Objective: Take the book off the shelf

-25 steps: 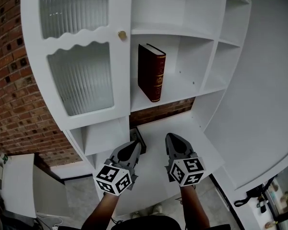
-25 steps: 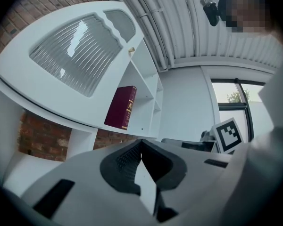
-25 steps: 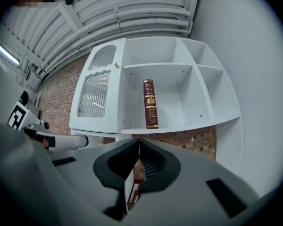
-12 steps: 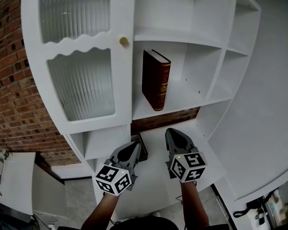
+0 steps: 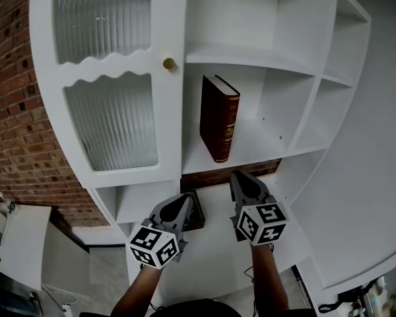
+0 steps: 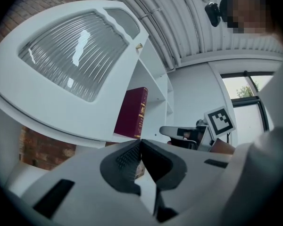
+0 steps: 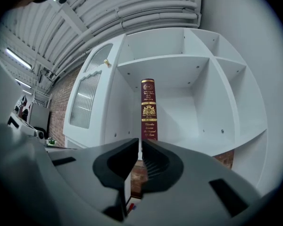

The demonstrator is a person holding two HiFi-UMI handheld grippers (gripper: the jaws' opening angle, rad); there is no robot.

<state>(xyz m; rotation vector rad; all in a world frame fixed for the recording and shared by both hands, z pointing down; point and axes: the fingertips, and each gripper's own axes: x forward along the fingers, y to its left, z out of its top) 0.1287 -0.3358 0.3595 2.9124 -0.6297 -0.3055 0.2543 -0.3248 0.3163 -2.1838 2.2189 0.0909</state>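
Rt gripper [image 5: 241, 177] closed, nothing btwn jaws; lower centre of head view, just under shelf edge, in line w/ spine of book [image 5: 220, 117]. Prob. lining up before opening. Lt gripper [image 5: 183, 199] closed & empty too, lower left of centre, apparently spare. Book upright at frame centre on white shelf [image 5: 257, 140], next to compartment's left wall, right of glass door [image 5: 112, 121]; spine outward, so easy to pinch.

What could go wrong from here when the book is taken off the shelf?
The right gripper is shut and aimed at the spine of the book; unopened, it may push the book deeper. The book stands upright and alone on the shelf; a nudge may tip it over.
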